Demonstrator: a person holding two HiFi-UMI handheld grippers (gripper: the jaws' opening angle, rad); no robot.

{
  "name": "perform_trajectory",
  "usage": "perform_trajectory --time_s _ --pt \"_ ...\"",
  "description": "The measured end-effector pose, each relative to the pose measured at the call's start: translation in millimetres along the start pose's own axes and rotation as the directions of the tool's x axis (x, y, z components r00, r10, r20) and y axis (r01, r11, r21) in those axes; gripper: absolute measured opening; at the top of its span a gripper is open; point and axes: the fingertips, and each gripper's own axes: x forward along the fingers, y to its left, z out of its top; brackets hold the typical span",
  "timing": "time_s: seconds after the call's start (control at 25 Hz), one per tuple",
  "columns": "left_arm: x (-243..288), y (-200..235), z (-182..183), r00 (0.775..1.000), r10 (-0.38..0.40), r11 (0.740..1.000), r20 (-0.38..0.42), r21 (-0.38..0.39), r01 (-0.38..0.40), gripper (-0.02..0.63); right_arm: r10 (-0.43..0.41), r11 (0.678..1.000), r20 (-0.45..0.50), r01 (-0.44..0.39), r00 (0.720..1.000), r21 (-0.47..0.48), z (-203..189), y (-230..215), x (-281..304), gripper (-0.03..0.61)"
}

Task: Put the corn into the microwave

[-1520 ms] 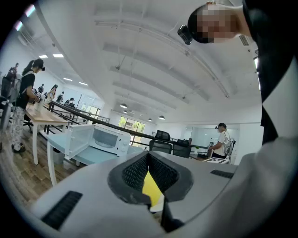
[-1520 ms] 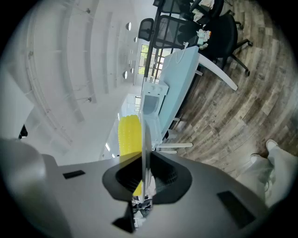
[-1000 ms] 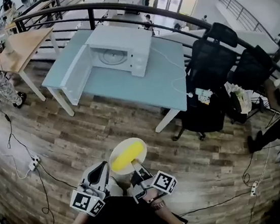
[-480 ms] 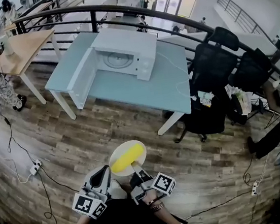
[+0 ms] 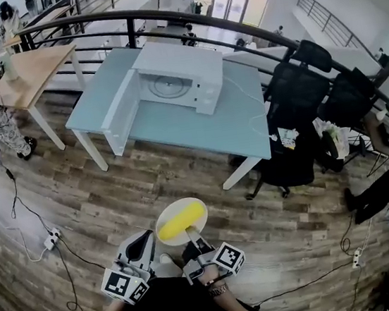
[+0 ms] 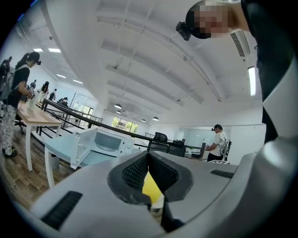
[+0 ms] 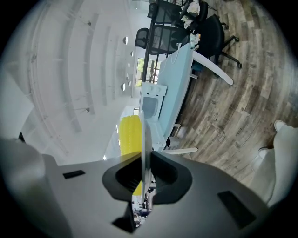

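Currently corn (image 5: 180, 221) is carried crosswise on a plate (image 5: 176, 208), pinched at its rim by the right gripper (image 5: 190, 238). The left gripper (image 5: 143, 242) is closed on nothing. The open microwave (image 5: 177, 79) is seen well ahead, at the desk's (image 5: 198, 126) far edge.

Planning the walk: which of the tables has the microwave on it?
The pale blue table, beside the black office chairs; the white microwave stands on it, door open. The wooden table further left has none.

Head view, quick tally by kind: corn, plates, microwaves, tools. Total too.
corn: 1
plate: 1
microwave: 1
tools: 2 (left tool, right tool)
Total: 5
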Motion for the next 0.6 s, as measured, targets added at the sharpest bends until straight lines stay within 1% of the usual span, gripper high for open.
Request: perform_trajectory --time_s 0.16,0.28,0.36,0.44,0.6 --pt "-8 11 -1 1.000 0.001 1.000 -0.001 0.016 -0.001 0.003 0.036 0.999 0.004 -0.036 0.999 0.006 -8 3 5 0.032" --pt "-9 12 -3 1.000 -0.008 1.000 -0.004 0.006 0.008 0.003 -0.016 1.000 0.007 0.016 1.000 0.005 -13 1 2 0.032" --pt "-7 11 0 1.000 -0.017 1.000 -0.002 -0.002 0.017 0.003 -0.028 1.000 0.007 0.027 1.000 0.005 -14 1 4 0.032" --pt "-7 12 2 1.000 -0.018 1.000 0.001 -0.005 0.018 0.003 0.003 1.000 0.008 -0.003 1.000 0.001 -12 2 10 0.032" --pt "-8 22 4 1.000 0.003 1.000 0.010 0.001 -0.003 0.003 0.038 0.999 0.012 -0.038 0.999 0.002 -6 6 25 0.032"
